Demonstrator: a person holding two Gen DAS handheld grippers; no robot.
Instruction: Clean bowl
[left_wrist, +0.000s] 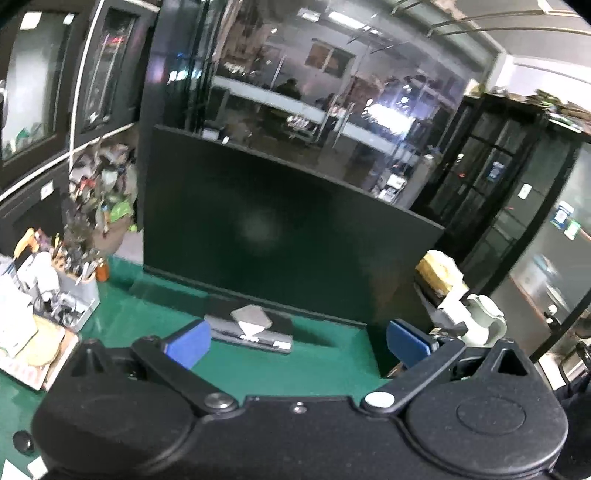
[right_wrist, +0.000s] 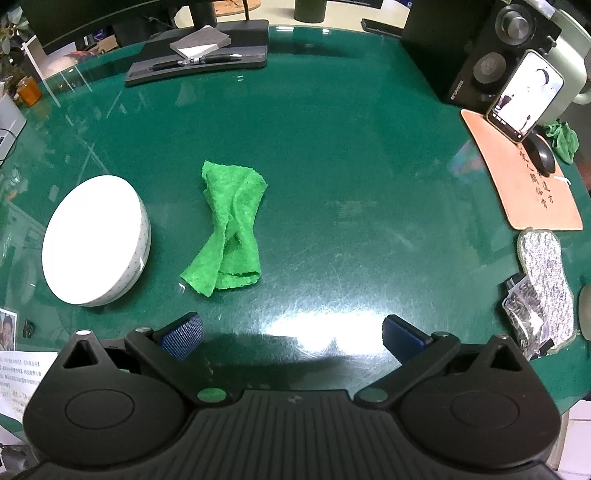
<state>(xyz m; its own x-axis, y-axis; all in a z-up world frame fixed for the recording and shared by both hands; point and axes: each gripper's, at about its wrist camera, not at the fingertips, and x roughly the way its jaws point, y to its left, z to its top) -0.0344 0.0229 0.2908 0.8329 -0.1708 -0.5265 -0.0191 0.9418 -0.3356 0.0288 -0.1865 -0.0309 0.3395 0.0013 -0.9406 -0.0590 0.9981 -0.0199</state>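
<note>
White bowl (right_wrist: 96, 240) ahead-left of right gripper (right_wrist: 291, 338), green cloth (right_wrist: 229, 229) beside it — both grippers' jaws spread, empty.

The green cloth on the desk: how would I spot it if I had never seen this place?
Look at the dark green glass-topped desk in the right wrist view. Just right of the white round bowl, not touching it, lies the crumpled bright green cloth. It is the only soft, vivid green thing in the middle of the desk, lighter than the surface beneath.
</note>
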